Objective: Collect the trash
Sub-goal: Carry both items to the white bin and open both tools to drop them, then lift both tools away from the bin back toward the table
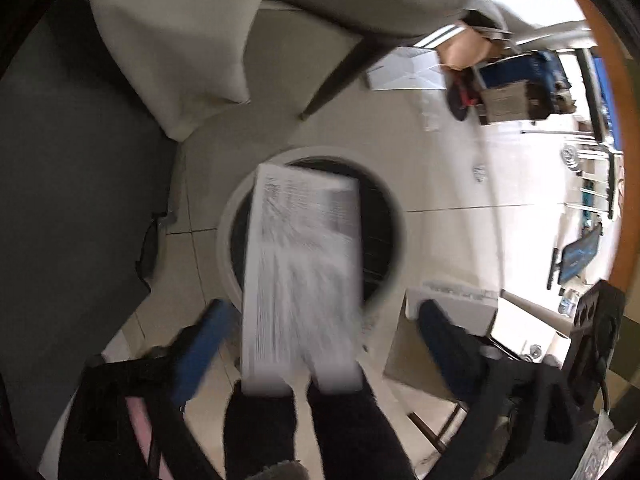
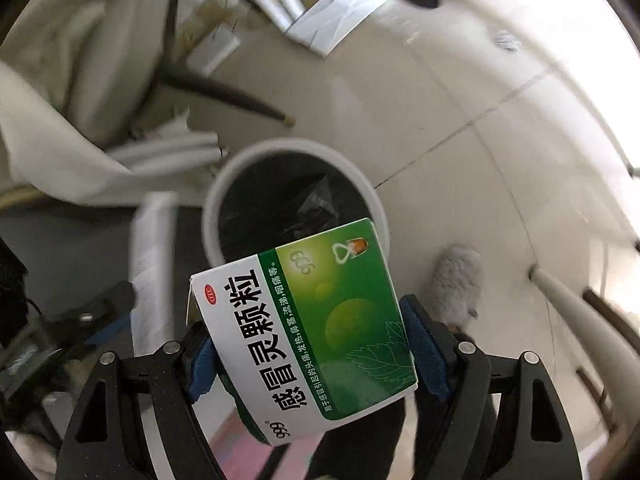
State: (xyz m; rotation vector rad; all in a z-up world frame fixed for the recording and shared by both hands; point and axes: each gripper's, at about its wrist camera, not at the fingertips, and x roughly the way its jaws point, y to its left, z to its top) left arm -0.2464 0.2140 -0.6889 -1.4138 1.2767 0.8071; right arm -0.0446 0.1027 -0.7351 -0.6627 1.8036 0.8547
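Trash collection is at the drop stage: both tools point steeply down over a round white waste bin (image 1: 230, 248) with a dark liner, standing on the tiled floor (image 1: 460, 168) beside a pale upholstered chair (image 1: 168, 56).

In the left wrist view, the left tool (image 1: 324, 320) has its blue-padded fingers (image 1: 204, 344) spread wide apart, and neither pad touches the white printed carton (image 1: 304, 272) between them. The carton is blurred and hangs directly ahead of the tool, over the bin's mouth; judging by the gap on each side, it is loose and falling in.

In the right wrist view, the right tool (image 2: 304, 348) is clamped on a green and white medicine box (image 2: 312, 320), its pads pressing the box's two side faces. The box sticks out forward from the jaws, its far end overlapping the near rim of the bin (image 2: 372, 200), so it probably needs to travel a little further forward before release. One end flap looks partly open.
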